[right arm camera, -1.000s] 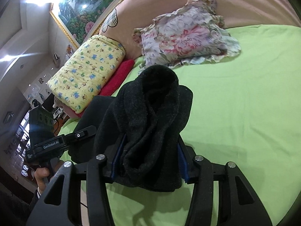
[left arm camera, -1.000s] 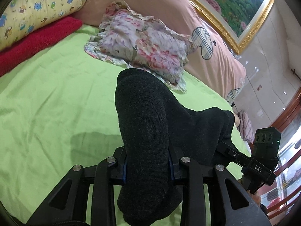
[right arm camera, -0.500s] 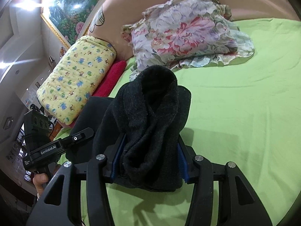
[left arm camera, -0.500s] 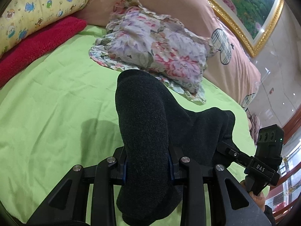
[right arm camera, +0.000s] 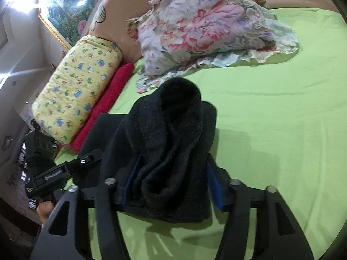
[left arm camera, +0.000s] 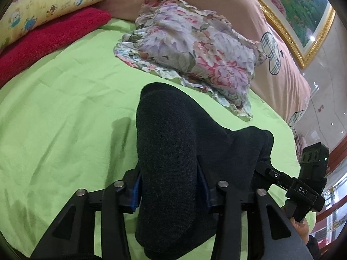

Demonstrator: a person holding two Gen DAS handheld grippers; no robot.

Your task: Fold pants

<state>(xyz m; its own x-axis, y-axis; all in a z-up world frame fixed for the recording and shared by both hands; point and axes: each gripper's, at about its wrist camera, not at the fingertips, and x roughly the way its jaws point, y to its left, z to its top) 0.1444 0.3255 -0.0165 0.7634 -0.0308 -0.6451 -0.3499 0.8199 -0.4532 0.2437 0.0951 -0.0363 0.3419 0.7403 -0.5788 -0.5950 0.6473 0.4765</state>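
Observation:
The dark charcoal pants (left arm camera: 173,151) hang bunched between both grippers above the green bedsheet (left arm camera: 65,108). My left gripper (left arm camera: 169,186) is shut on one thick fold of the pants; the cloth hides its fingertips. My right gripper (right arm camera: 171,184) is shut on another bunched fold of the pants (right arm camera: 173,143), blue pads showing at both sides. The right gripper also shows at the right edge of the left wrist view (left arm camera: 292,186), and the left gripper shows at the left of the right wrist view (right arm camera: 65,169).
A floral pillow (left arm camera: 195,49) lies on the sheet ahead, close to the pants. A red towel (left arm camera: 43,43) and a yellow cartoon-print pillow (left arm camera: 49,2) lie at the left. A pink headboard cushion (left arm camera: 271,43) and a framed picture (left arm camera: 303,10) are behind.
Both grippers have carried the pants forward toward the floral pillow, which now looks larger and nearer. Both grips are unchanged.

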